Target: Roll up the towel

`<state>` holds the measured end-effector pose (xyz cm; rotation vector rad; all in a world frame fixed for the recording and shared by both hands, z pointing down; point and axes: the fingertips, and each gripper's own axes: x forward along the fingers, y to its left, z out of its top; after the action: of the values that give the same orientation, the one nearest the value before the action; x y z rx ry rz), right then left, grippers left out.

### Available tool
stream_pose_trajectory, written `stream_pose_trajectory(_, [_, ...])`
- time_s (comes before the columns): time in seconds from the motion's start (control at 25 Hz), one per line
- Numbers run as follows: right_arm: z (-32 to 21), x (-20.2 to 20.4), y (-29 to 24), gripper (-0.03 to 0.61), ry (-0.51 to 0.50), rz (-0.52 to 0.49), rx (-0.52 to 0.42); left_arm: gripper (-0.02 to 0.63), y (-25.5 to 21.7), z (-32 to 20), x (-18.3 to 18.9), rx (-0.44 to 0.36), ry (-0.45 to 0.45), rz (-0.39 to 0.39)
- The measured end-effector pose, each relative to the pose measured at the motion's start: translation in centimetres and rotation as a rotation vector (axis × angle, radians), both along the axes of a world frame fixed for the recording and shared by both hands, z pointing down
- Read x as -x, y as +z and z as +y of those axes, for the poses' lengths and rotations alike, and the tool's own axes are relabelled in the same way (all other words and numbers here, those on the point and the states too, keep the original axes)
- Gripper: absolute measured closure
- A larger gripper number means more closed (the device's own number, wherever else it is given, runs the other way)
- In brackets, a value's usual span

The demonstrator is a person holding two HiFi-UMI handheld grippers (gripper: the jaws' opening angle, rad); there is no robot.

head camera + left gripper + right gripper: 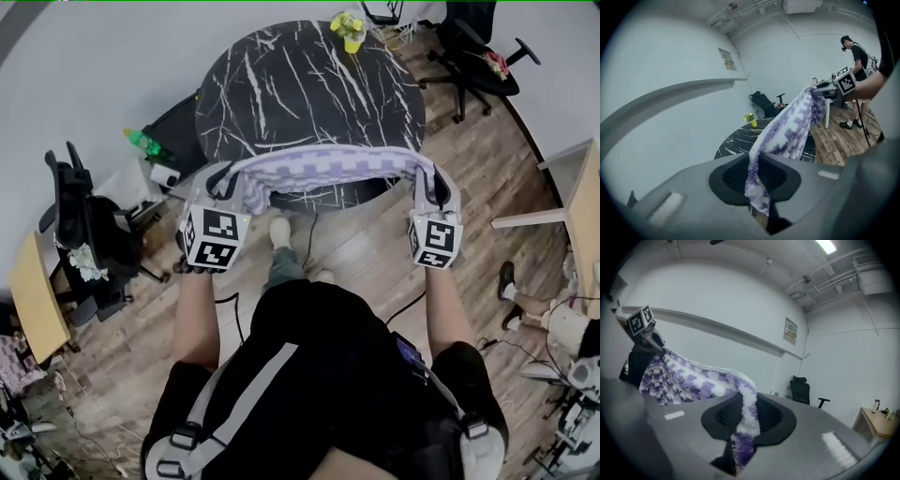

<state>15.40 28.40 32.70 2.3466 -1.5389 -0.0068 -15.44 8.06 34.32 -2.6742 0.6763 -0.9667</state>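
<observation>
Left tool (pixel 757 174), right tool (pixel 743 420) clamp towel (pixel 328 164) ends

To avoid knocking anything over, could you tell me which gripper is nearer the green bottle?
Left. The left gripper, shut on the towel, hangs just right of the green bottle in the head view; the right gripper holds the towel's other end, far off to the right.

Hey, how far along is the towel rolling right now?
Done: the towel is picked up, one end clamped in the left claw and the other in the right claw. In hand: it hangs stretched between them in the air, sagging a little. Left: all of the rolling, since no turn of a roll shows yet.
</observation>
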Motion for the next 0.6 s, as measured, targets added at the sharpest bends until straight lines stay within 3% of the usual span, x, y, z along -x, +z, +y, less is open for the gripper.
stream_pose_trajectory(0.6, [-8.2, -3.2, 3.2, 0.511, 0.005, -0.012, 0.094, 0.563, 3.6, -8.4, -4.2, 0.034, 0.04, -0.077])
